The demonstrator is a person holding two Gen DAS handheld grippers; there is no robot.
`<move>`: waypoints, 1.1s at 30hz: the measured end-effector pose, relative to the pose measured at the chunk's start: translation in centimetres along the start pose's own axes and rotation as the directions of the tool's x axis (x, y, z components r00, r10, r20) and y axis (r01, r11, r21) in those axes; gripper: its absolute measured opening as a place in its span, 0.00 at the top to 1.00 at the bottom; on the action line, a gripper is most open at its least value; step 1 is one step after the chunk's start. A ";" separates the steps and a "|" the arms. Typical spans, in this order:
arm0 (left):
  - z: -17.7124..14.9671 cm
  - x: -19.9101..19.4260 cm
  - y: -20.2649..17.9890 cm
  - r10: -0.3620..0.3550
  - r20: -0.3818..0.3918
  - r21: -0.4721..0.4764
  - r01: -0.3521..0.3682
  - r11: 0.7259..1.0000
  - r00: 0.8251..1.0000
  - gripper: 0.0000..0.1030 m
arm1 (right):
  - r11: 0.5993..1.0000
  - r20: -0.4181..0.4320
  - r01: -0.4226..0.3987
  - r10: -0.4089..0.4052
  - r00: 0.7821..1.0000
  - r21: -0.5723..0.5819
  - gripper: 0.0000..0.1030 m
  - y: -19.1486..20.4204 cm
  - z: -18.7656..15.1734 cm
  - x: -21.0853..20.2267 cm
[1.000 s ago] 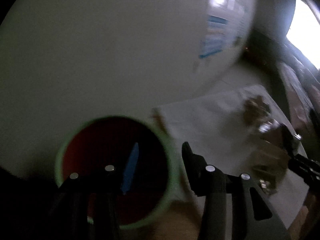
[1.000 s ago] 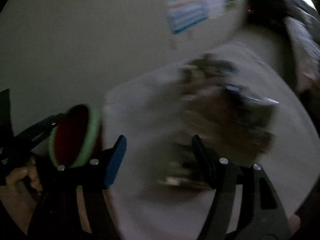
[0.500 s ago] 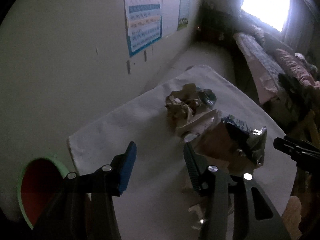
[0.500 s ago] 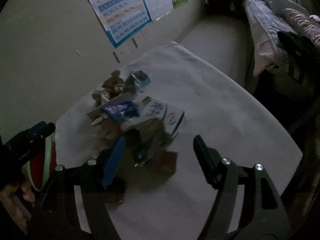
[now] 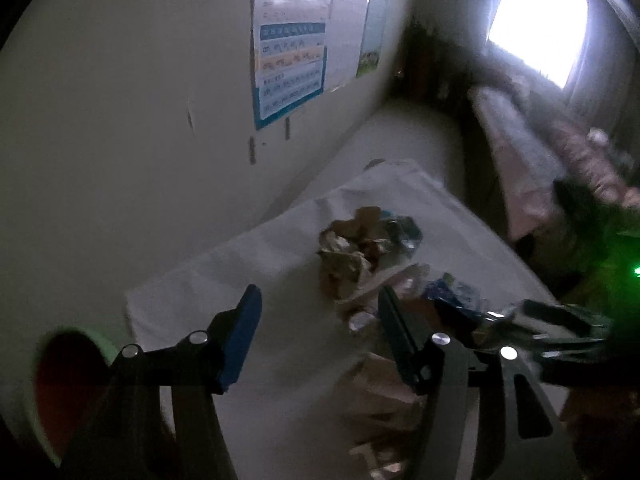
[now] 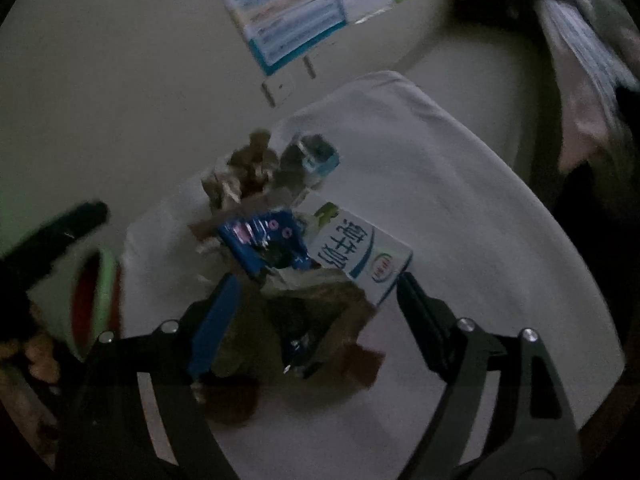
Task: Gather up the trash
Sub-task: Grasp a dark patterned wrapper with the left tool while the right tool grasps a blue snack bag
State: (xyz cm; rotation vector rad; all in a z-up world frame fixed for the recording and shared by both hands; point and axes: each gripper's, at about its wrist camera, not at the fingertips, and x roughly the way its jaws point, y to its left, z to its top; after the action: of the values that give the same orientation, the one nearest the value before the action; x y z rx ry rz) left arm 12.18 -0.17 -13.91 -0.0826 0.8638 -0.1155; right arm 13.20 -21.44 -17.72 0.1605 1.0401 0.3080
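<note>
A heap of trash lies on a white-covered table [image 6: 460,184]: crumpled brown paper [image 6: 248,168], a blue snack wrapper [image 6: 264,240], a white and blue milk carton [image 6: 356,252] and a dark crumpled wrapper [image 6: 296,320]. My right gripper [image 6: 316,300] is open, its jaws standing either side of the dark wrapper. My left gripper [image 5: 316,328] is open and empty above the table's left part, with the crumpled paper [image 5: 352,248] just beyond it. A green-rimmed bin with a red inside [image 5: 60,384] is at the table's left end; it also shows in the right wrist view [image 6: 96,304].
A wall with posters [image 5: 292,64] runs along the table's far side. A bed with bedding [image 5: 528,160] stands to the right under a bright window [image 5: 536,28]. The right gripper's dark body [image 5: 560,332] shows at the right of the left wrist view.
Both grippers swung away from the bin toward the trash heap. The right gripper has come down closer, its open jaws now around the dark wrapper. The left gripper stays open.
</note>
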 end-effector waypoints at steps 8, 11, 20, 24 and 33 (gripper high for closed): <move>-3.4 -2.3 2.2 -0.020 -0.055 0.038 0.022 0.999 0.998 0.44 | 0.986 -0.045 0.134 -0.139 0.989 -0.096 0.49 3.1 0.2 2.3; -4.3 -2.4 3.2 -0.074 -0.078 -0.013 0.073 0.997 0.994 0.44 | 0.994 -0.075 0.108 -0.109 0.991 -0.010 0.71 3.1 0.2 2.4; -7.1 -0.9 0.0 -0.220 -0.173 0.084 0.237 0.968 0.960 0.44 | 0.987 0.113 0.071 -0.088 0.990 0.146 0.72 3.7 -2.9 -5.3; -9.7 0.8 -3.7 -0.249 -0.307 0.221 0.323 0.920 0.919 0.44 | 0.982 0.146 0.064 -0.091 0.985 0.180 0.72 3.4 -4.5 -7.4; -12.6 4.4 -7.6 -0.101 -0.364 0.465 0.275 0.841 0.926 0.41 | 0.964 0.143 0.030 -0.070 0.987 0.265 0.72 1.8 -6.2 -7.8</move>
State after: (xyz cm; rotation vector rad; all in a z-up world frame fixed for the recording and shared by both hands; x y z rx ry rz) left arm 4.91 -8.60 -24.50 0.3625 1.1313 -0.5586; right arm 3.92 -22.36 -13.93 0.3899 0.9292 0.1080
